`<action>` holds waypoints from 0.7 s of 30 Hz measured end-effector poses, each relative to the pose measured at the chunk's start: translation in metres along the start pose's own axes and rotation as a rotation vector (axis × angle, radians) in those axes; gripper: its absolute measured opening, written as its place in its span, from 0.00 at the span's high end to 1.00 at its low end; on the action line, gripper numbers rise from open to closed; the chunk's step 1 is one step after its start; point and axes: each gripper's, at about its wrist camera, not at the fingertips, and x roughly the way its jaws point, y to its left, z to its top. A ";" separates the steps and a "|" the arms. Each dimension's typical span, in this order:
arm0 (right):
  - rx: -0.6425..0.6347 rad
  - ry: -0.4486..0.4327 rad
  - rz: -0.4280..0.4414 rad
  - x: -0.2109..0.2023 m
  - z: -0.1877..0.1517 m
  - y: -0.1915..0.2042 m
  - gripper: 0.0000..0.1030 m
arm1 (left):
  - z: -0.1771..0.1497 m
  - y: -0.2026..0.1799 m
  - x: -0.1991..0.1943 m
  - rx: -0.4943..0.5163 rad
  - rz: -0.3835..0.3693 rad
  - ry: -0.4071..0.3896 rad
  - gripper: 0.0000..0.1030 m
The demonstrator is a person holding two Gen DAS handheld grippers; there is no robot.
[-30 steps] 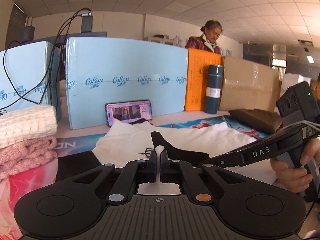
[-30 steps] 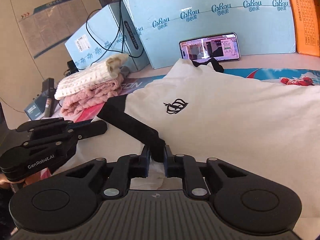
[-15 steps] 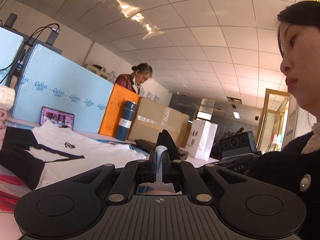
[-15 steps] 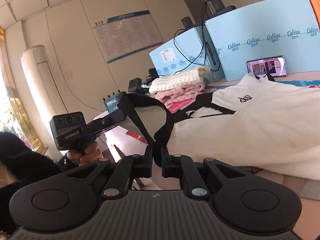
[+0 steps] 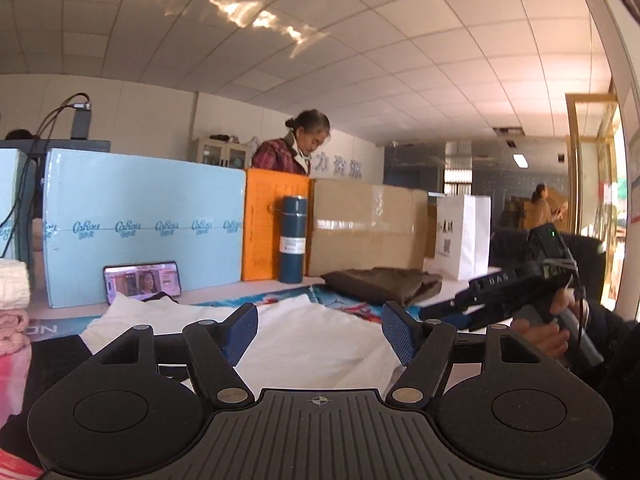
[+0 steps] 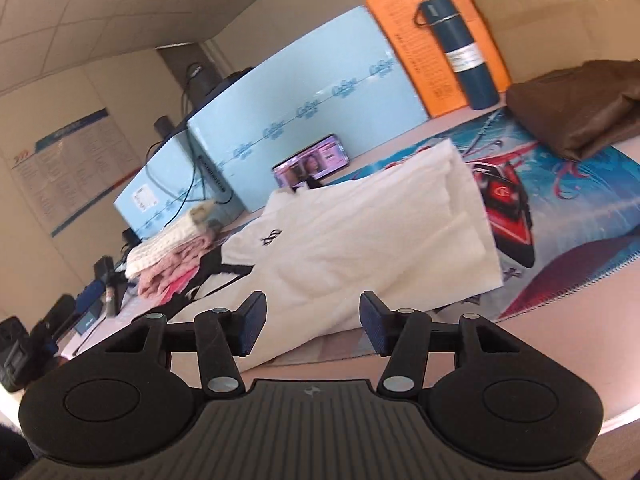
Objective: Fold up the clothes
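Observation:
A white shirt [image 6: 360,240] with a small black crown logo and black sleeves lies spread on the table; it also shows in the left wrist view [image 5: 312,344]. My left gripper [image 5: 320,332] is open and empty just above the shirt's near part. My right gripper [image 6: 310,324] is open and empty above the shirt's near edge. The right gripper also appears at the right of the left wrist view [image 5: 448,308], held in a hand.
A folded white and pink knit stack [image 6: 168,256] sits at the left. A brown garment [image 6: 576,108] lies at the back right. A phone [image 6: 312,162], blue thermos [image 6: 460,52], blue foam boards [image 5: 140,224] and a cardboard box [image 5: 368,228] line the back.
Both grippers were shut on the shirt's black sleeve edge and lifted it; now both are open and the shirt lies on the table.

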 end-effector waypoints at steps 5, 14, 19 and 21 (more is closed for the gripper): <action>0.176 -0.017 -0.125 0.021 0.020 -0.026 0.51 | -0.022 -0.040 0.075 0.084 -0.022 0.284 0.33; 0.208 0.039 -0.224 0.036 0.016 -0.030 0.97 | -0.032 -0.018 0.078 0.008 0.036 0.303 0.98; 0.149 -0.030 -0.214 -0.007 -0.002 -0.009 0.97 | -0.026 -0.022 0.053 0.006 -0.074 0.259 0.98; 0.133 -0.049 -0.224 -0.026 -0.009 -0.002 0.97 | -0.029 -0.025 0.048 0.009 -0.118 0.281 1.00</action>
